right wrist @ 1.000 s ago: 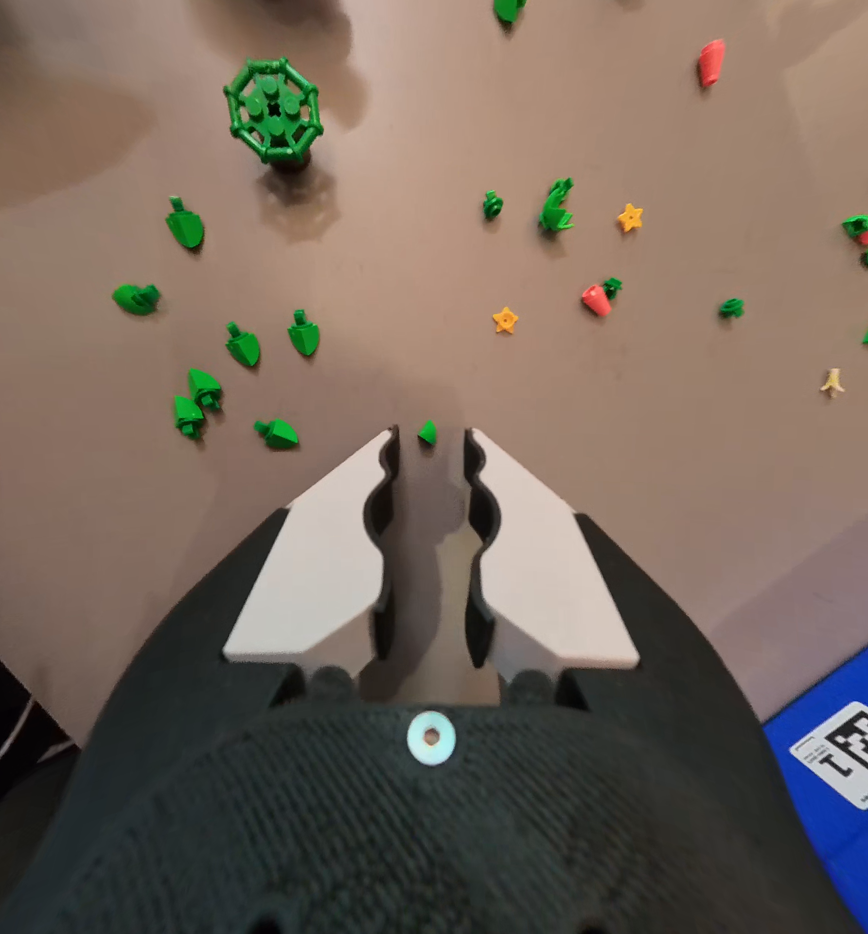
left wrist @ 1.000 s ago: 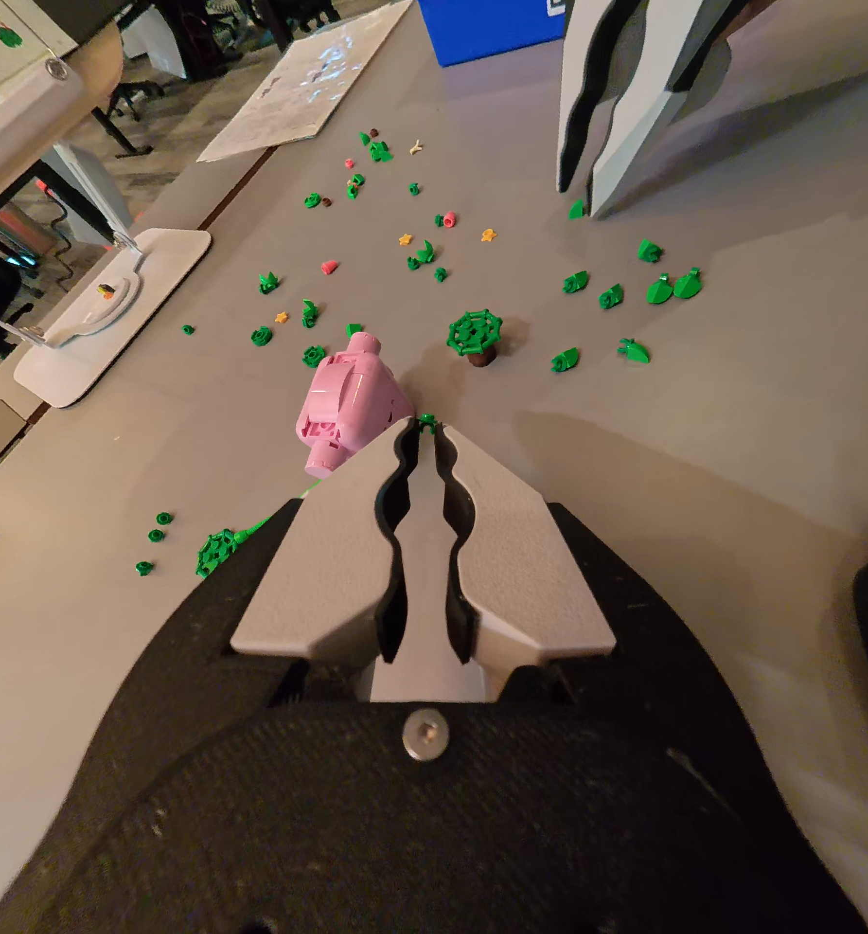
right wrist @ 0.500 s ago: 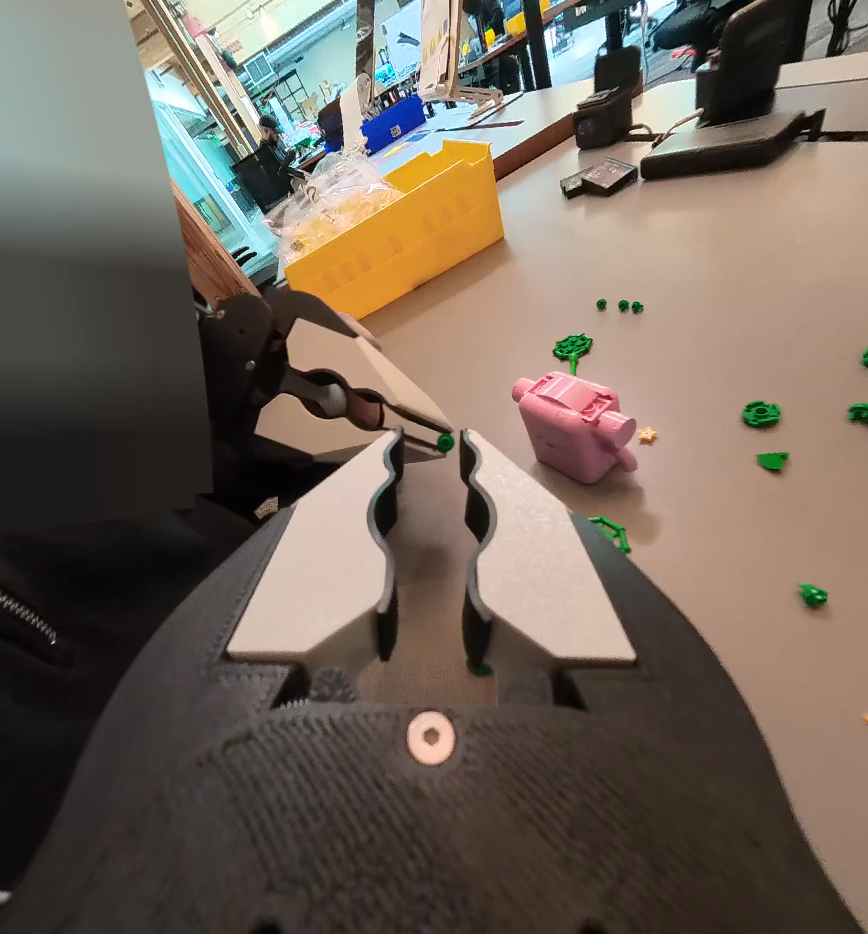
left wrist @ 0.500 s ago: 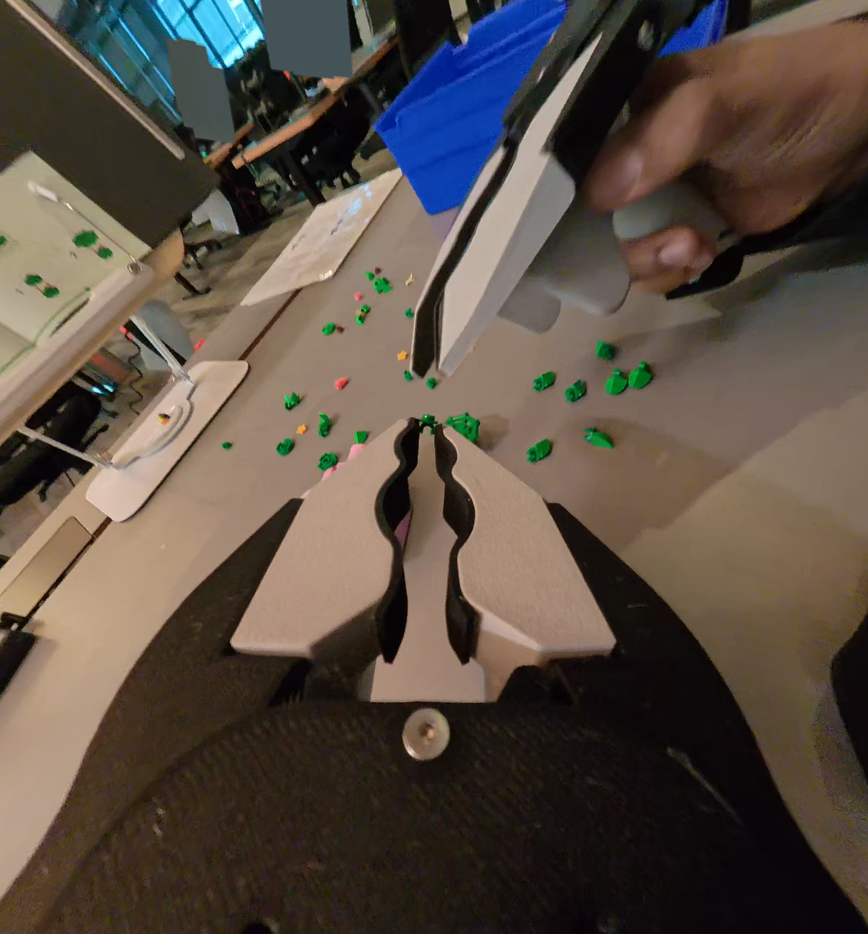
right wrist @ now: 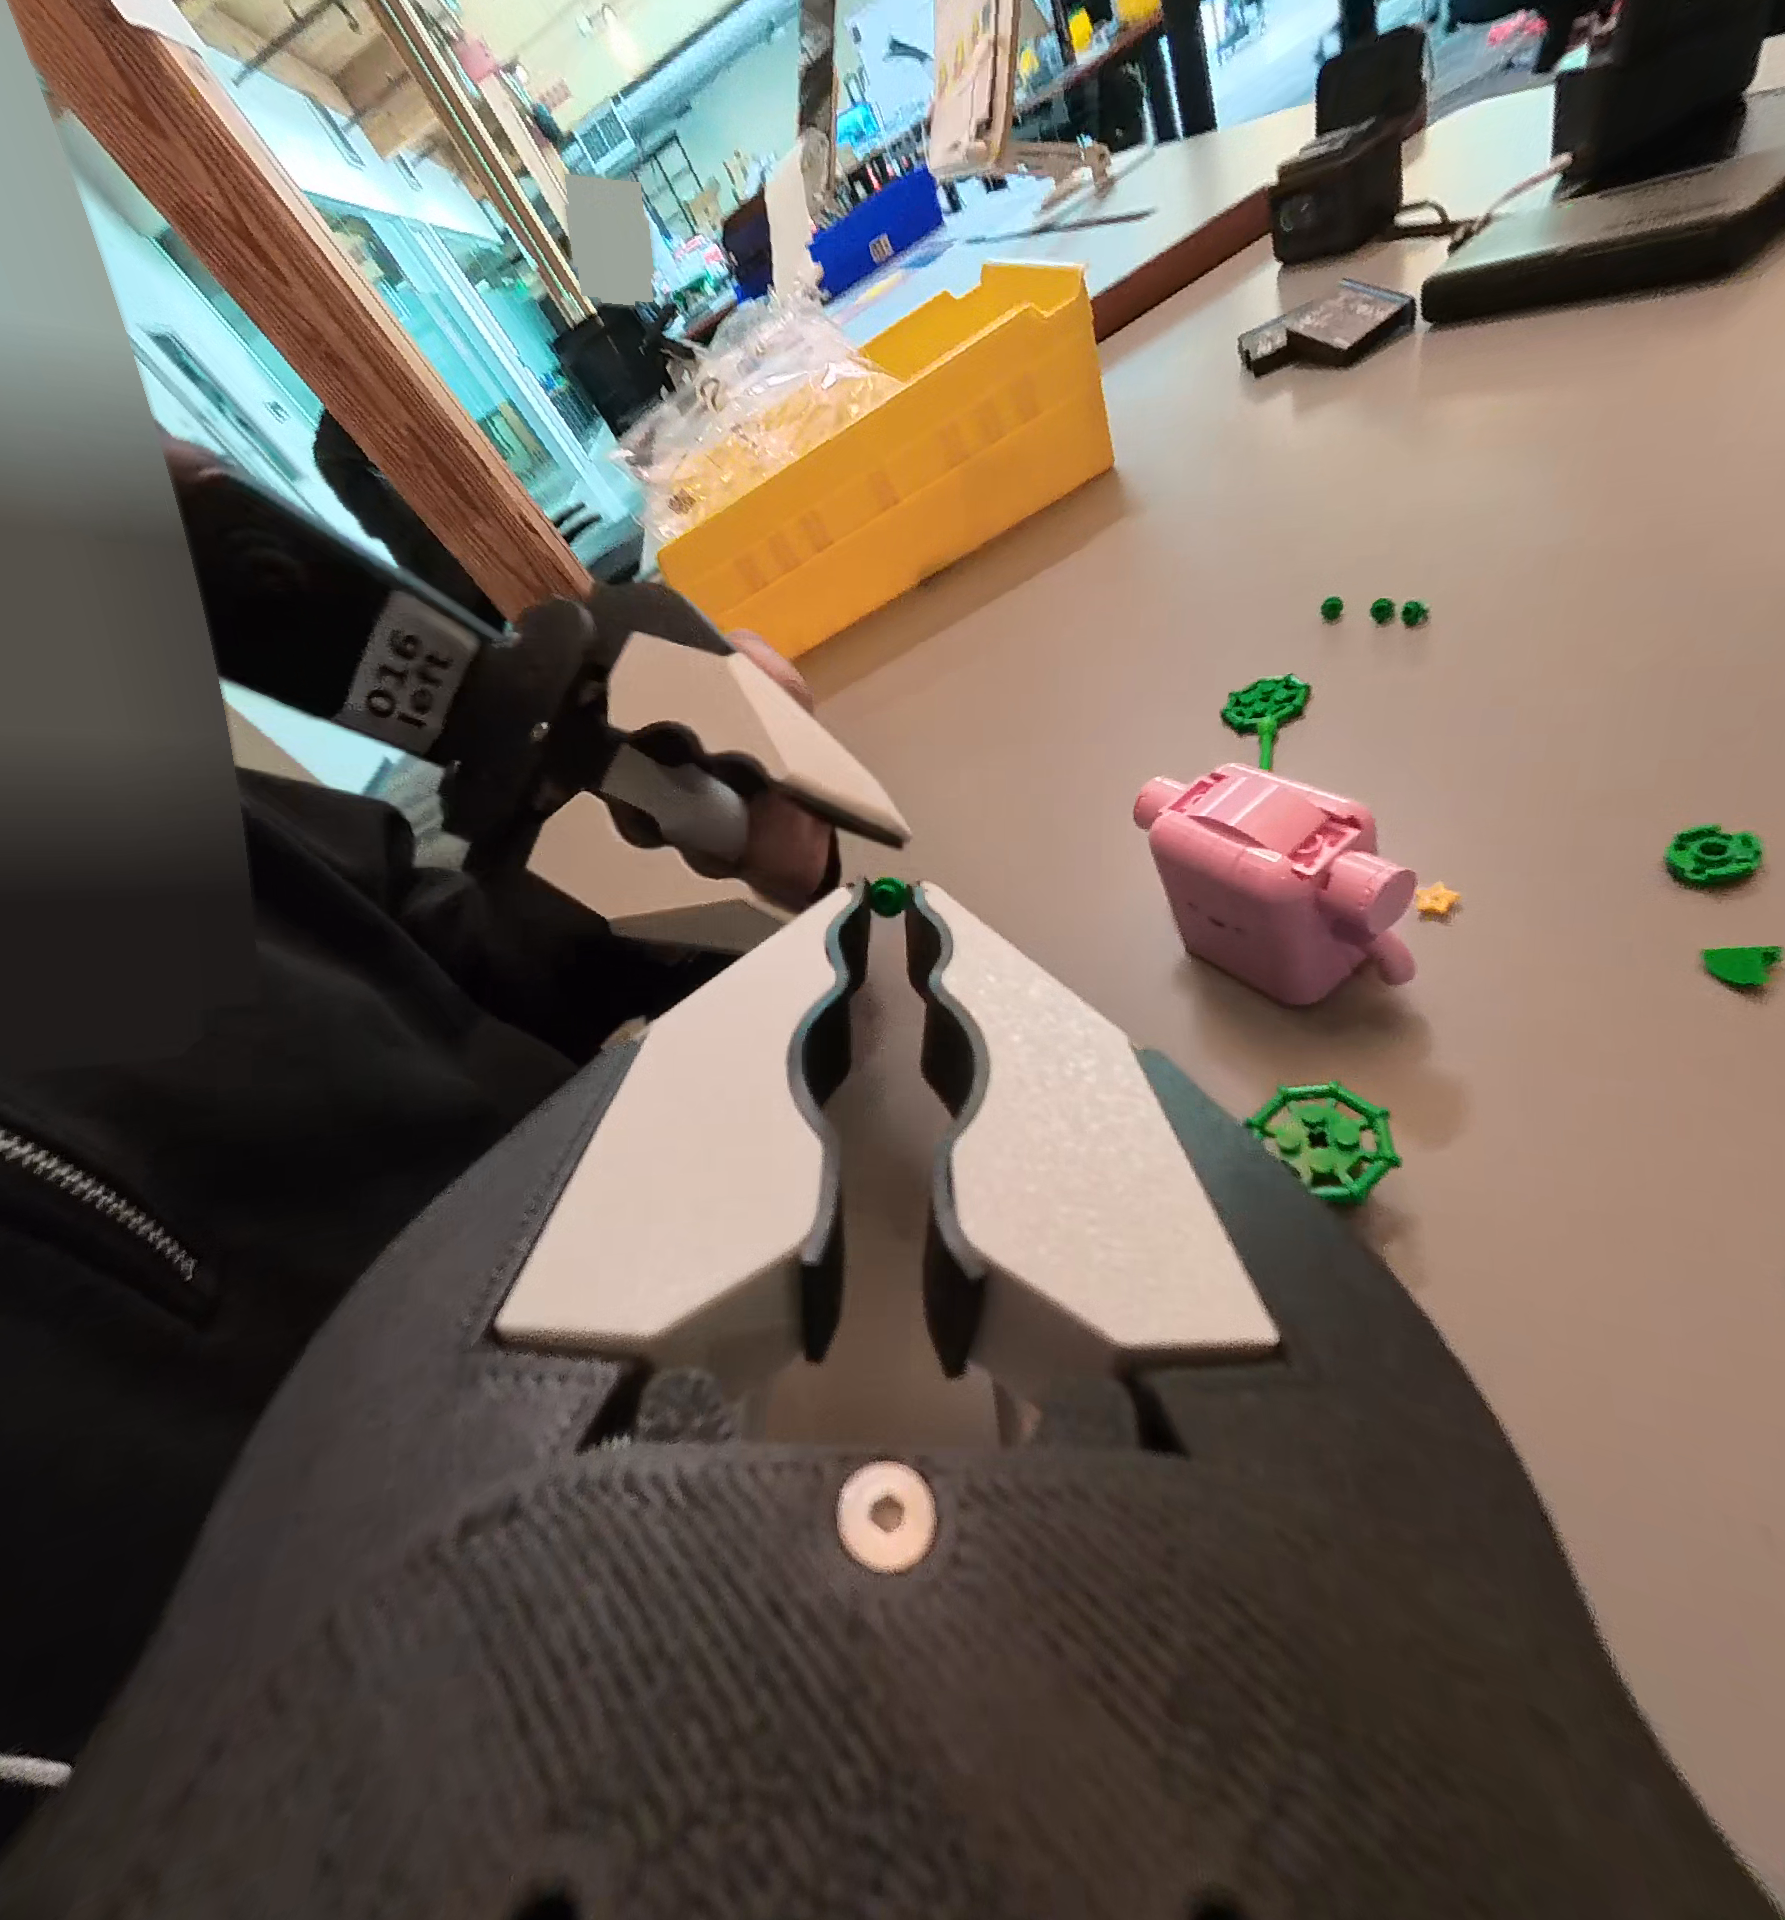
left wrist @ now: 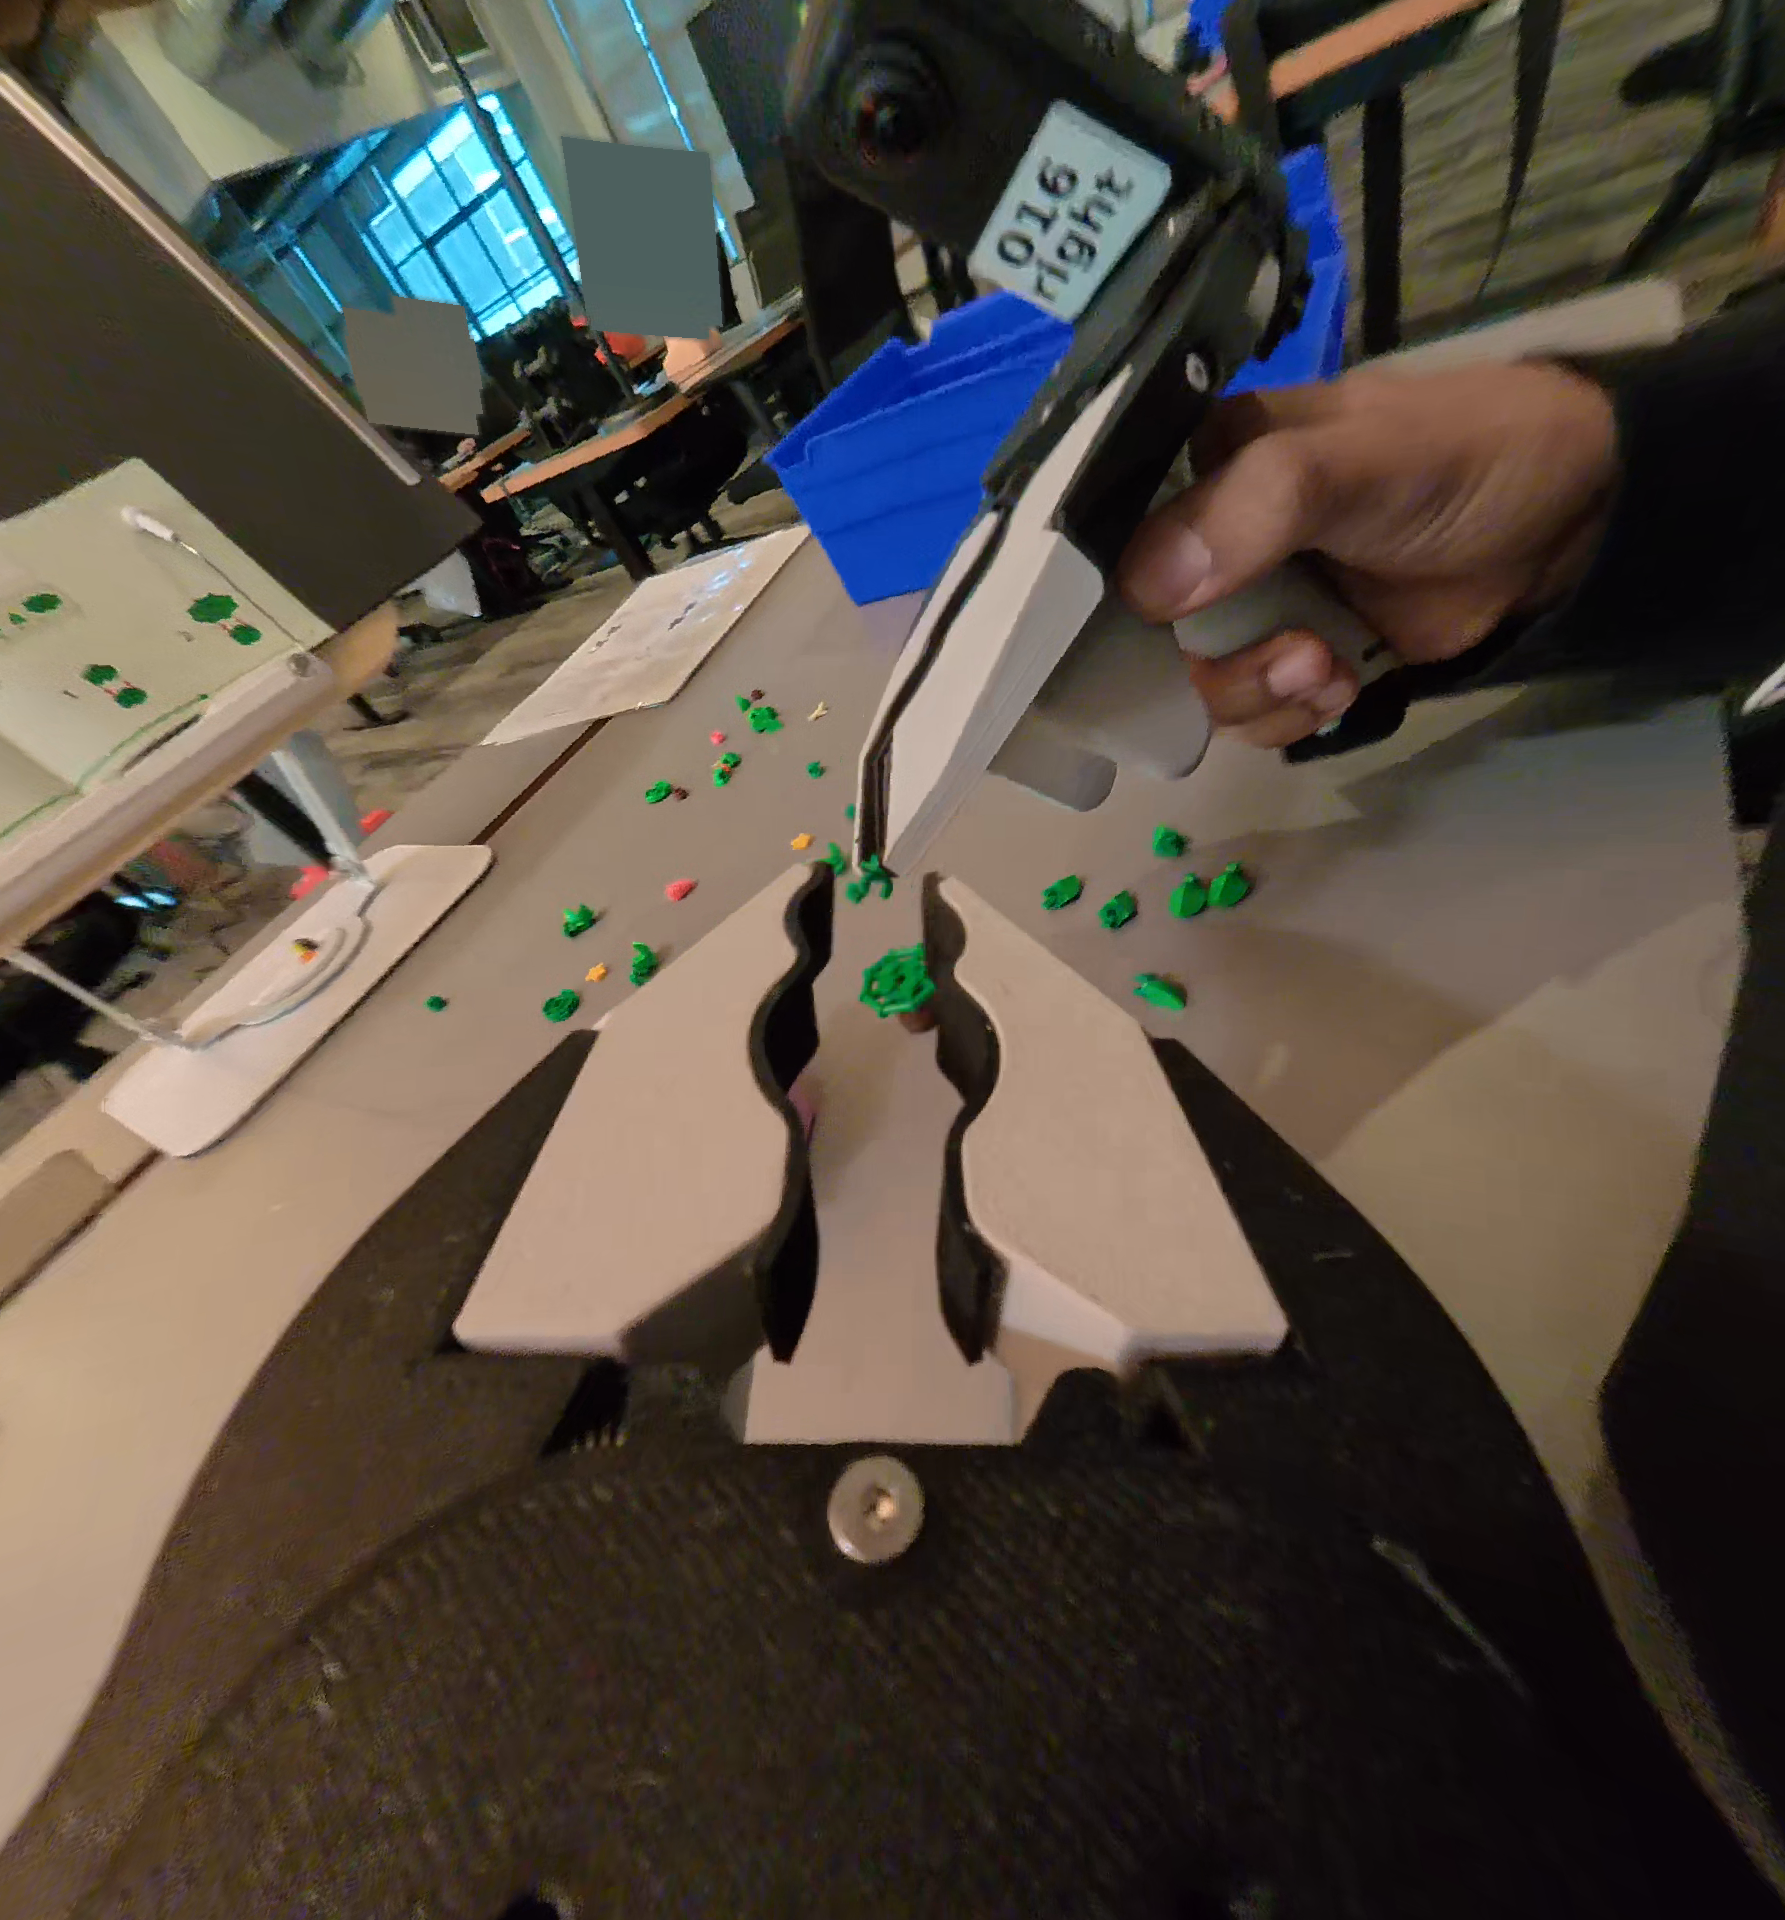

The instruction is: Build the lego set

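Above grey table (right wrist: 1490, 520), right gripper (right wrist: 886, 900) pinches green stud (right wrist: 886, 896), tilted toward open left gripper (left wrist: 875, 883).

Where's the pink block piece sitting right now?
In the right wrist view, the pink block lies on the table right of the right gripper, between two green web-shaped pieces, with a tiny yellow star beside it.

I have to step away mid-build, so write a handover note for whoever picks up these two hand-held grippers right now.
Left hand-held gripper: open, empty.
Right hand-held gripper: shut on a small green piece, close to the left one's tips.
On the table: pink body, green web disc on a brown stem, loose green leaves.
Done: only that disc sits on its stem.
Left: fitting the held piece and the scattered rest.
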Demonstrator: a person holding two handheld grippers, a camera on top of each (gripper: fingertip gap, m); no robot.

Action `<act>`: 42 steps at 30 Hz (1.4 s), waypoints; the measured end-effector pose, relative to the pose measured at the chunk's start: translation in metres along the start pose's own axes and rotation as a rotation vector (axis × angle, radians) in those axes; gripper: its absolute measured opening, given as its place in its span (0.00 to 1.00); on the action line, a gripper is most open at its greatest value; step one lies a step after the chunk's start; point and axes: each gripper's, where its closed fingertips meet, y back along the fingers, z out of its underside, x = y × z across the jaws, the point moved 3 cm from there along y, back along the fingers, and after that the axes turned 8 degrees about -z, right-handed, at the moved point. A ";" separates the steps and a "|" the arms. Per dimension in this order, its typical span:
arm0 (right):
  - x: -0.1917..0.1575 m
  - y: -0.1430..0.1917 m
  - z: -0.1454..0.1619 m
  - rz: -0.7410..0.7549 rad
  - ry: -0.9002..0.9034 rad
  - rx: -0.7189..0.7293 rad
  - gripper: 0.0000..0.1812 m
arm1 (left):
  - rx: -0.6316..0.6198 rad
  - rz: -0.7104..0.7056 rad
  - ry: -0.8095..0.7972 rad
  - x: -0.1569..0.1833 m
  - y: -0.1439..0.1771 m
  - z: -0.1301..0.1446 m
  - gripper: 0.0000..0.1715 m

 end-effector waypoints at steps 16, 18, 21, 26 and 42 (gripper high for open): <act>-0.034 0.006 -0.016 -0.160 0.255 0.154 0.02 | 0.208 0.689 1.032 -0.004 0.012 -0.021 0.03; -0.035 0.002 -0.016 -0.167 0.258 0.141 0.02 | 0.227 0.717 1.065 -0.006 0.014 -0.022 0.03; -0.037 -0.001 -0.016 -0.171 0.271 0.127 0.02 | 0.249 0.743 1.104 -0.009 0.017 -0.022 0.03; -0.038 -0.003 -0.017 -0.149 0.303 0.118 0.02 | 0.253 0.780 1.135 -0.010 0.019 -0.021 0.02; -0.034 -0.008 -0.015 -0.020 0.432 0.032 0.03 | 0.243 0.759 1.161 -0.015 0.019 -0.014 0.00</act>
